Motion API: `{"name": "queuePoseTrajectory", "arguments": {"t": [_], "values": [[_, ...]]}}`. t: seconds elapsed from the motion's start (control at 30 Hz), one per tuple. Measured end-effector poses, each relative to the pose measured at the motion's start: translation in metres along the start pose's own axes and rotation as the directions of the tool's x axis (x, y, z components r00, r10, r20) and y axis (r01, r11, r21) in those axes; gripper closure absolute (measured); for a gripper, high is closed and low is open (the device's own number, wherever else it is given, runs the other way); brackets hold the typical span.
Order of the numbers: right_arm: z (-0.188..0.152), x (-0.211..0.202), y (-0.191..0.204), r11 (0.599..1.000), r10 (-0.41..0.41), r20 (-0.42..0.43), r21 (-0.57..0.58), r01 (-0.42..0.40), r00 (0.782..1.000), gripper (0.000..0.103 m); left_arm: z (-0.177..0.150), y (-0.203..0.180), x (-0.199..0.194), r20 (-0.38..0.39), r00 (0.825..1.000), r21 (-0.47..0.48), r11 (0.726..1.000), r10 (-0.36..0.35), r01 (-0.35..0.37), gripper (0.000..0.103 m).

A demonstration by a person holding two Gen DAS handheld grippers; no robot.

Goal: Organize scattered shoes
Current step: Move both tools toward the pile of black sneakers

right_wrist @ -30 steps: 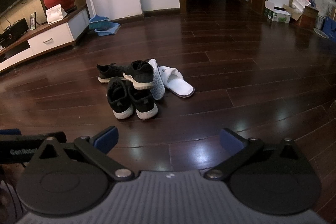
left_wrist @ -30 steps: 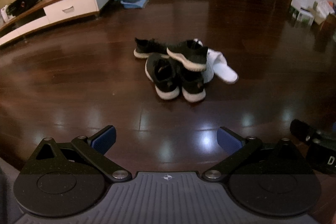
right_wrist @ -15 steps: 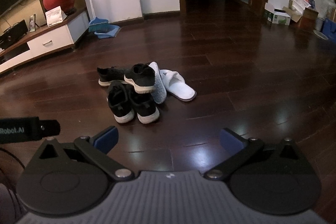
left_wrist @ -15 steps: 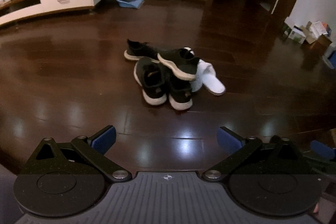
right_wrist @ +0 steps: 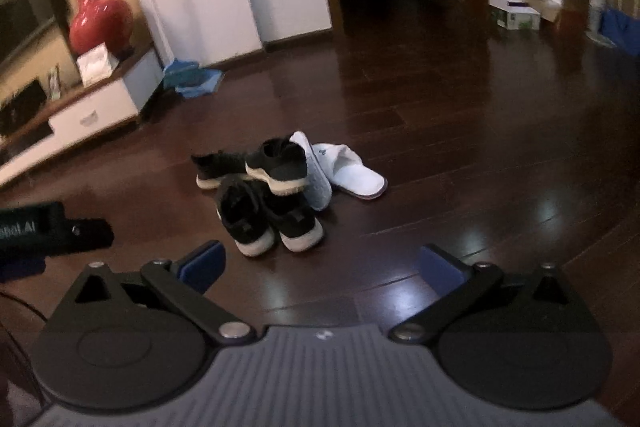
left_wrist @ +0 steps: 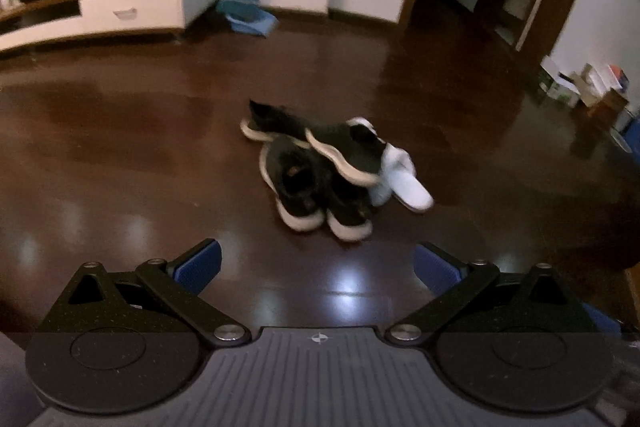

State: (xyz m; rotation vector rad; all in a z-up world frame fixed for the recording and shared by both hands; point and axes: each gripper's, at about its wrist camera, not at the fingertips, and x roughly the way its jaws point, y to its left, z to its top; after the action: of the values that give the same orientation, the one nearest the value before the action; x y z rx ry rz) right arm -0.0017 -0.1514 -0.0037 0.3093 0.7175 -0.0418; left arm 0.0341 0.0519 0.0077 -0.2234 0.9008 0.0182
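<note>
The left tongs [left_wrist: 316,263] were held wide open, with nothing between the blue pads, low over the dark wooden floor [left_wrist: 120,163]. Ahead of them, in the middle of the floor, a pile of shoes [left_wrist: 320,171] was seen: four black sneakers, one tilted on top of the others, with a white slipper [right_wrist: 352,175] touching the pile's right side and a second slipper [right_wrist: 314,173] propped on edge against it. The right tongs [right_wrist: 322,263] were likewise spread wide and empty, near the pile.
</note>
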Motion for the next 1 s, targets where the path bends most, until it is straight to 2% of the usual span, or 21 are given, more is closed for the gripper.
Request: {"name": "queuePoseTrajectory", "arguments": {"t": [0.07, 0.1, 0.27, 0.3, 0.33, 0.43, 0.6, 0.73, 1.0], "values": [[0.001, -0.001, 0.003, 1.000, 0.008, 0.016, 0.029, -0.009, 1.000, 0.000, 0.005, 0.007, 0.002, 0.006, 1.000, -0.018, 1.000, 0.001, -0.001, 0.000], [0.005, -0.015, 0.010, 0.997, 0.028, 0.066, 0.065, -0.032, 0.997, 0.000, 0.007, 0.010, 0.003, 0.008, 1.000, -0.027, 1.000, 0.002, -0.001, 0.000], [0.021, -0.011, 0.029, 0.998, -0.039, 0.032, 0.049, 0.038, 0.999, 0.000, 0.019, 0.027, 0.007, 0.021, 1.000, -0.077, 0.997, 0.003, -0.002, 0.000], [0.023, -0.009, 0.032, 0.998, -0.047, 0.030, 0.050, 0.046, 0.998, 0.000, 0.025, 0.040, 0.006, 0.021, 1.000, -0.096, 0.995, -0.002, 0.004, 0.000], [0.025, -0.007, 0.033, 0.997, -0.048, 0.031, 0.060, 0.046, 0.998, 0.000, 0.033, 0.059, 0.003, 0.022, 1.000, -0.108, 0.994, -0.003, 0.005, 0.000], [0.028, 0.010, 0.033, 0.997, -0.034, 0.008, 0.073, 0.033, 0.999, 0.000, 0.038, 0.064, 0.017, 0.013, 1.000, -0.124, 0.992, 0.013, -0.011, 0.000], [0.033, 0.052, 0.028, 0.999, -0.030, -0.032, 0.044, 0.031, 0.999, 0.000, 0.057, 0.068, 0.065, -0.042, 0.998, -0.157, 0.986, 0.045, -0.052, 0.000], [0.041, 0.098, 0.018, 0.998, -0.030, -0.073, 0.048, 0.034, 0.997, 0.000, 0.072, 0.064, 0.118, -0.115, 0.992, -0.154, 0.986, 0.049, -0.067, 0.001], [0.035, 0.188, 0.012, 0.999, -0.035, -0.119, 0.024, 0.038, 0.992, 0.000, 0.087, 0.063, 0.217, -0.171, 0.985, -0.219, 0.973, 0.032, -0.070, 0.004]]}}
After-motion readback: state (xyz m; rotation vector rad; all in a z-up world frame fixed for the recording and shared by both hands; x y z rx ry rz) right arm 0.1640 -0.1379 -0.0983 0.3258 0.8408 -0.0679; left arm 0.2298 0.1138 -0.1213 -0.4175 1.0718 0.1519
